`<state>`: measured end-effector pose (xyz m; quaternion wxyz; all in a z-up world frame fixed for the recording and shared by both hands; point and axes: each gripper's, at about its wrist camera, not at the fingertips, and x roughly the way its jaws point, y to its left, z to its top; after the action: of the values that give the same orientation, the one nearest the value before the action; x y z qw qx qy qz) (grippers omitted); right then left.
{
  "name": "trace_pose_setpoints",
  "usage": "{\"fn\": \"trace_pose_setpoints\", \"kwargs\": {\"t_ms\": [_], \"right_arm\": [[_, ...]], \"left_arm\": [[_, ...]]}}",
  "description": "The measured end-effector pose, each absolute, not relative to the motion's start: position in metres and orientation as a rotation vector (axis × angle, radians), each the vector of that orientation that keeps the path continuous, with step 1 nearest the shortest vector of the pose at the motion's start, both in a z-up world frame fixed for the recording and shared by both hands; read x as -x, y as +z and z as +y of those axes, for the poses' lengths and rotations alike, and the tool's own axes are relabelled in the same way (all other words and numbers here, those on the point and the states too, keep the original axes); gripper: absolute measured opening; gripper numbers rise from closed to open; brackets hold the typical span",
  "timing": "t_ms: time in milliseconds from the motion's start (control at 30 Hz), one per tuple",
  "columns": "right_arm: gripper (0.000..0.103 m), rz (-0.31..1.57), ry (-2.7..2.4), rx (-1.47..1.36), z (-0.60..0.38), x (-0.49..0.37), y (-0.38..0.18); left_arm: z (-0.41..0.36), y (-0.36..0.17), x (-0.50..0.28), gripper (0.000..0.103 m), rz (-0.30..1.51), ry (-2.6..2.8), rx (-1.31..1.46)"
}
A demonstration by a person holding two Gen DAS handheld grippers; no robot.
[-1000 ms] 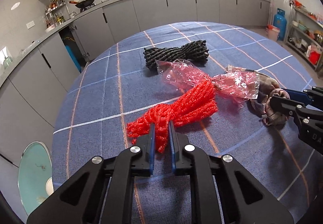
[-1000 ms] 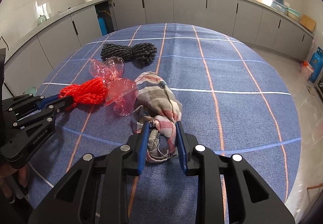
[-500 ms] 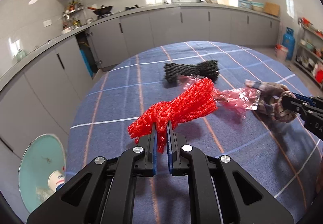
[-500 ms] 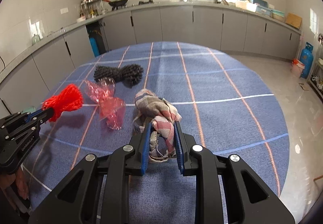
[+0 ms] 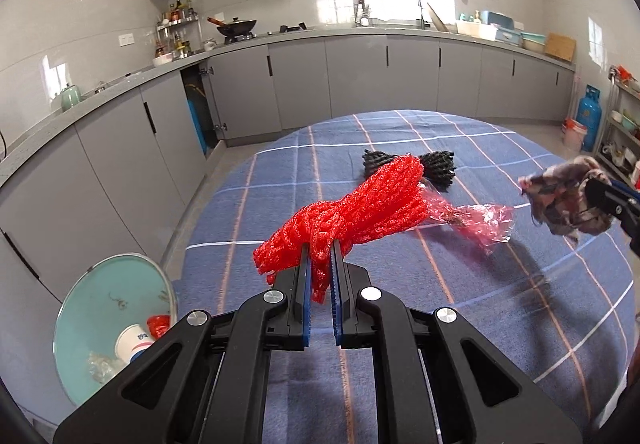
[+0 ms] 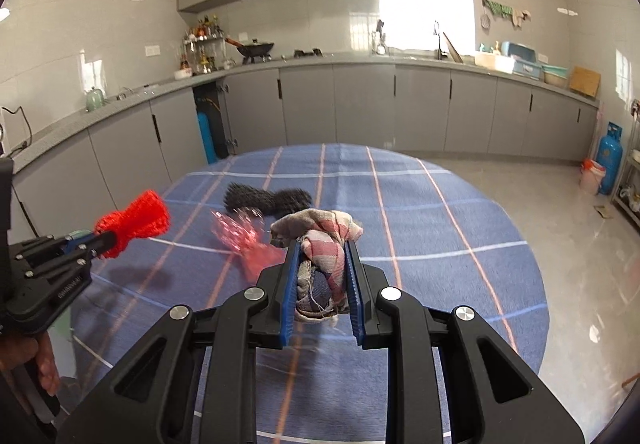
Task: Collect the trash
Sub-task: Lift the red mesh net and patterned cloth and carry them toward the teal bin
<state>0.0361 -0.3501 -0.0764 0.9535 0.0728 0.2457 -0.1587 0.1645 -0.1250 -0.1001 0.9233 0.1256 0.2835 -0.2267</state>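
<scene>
sitting on the floor left of the bench [image 5: 400, 324], a teal bin [image 5: 100, 324] already holds a paper cup [image 5: 130, 342], likely where the trash goes. the left gripper [image 5: 320, 276], jaws pinching a red net bundle [image 5: 360, 208], holds it above the bench, clear for carrying. a pink wrapper [image 5: 476, 218] and black net [image 5: 436, 164] lie farther back. the right gripper [image 6: 322, 284], jaws pinching a checked rag [image 6: 320, 240], carries it too. a second ago both items rested on the bench; now they hang lifted.
</scene>
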Motion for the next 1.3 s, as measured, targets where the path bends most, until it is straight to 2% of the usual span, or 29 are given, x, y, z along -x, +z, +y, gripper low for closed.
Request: {"fn": "trace_pose_setpoints", "kwargs": {"t_ms": [367, 1300], "right_arm": [[0.022, 0.449, -0.211, -0.120, -0.315, -0.046, -0.051], [0.022, 0.484, 0.054, -0.042, -0.214, -0.116, -0.066]], "left_arm": [[-0.091, -0.090, -0.159, 0.009, 0.576, -0.406, -0.223], [0.000, -0.087, -0.186, 0.009, 0.577, -0.176, -0.169]]}}
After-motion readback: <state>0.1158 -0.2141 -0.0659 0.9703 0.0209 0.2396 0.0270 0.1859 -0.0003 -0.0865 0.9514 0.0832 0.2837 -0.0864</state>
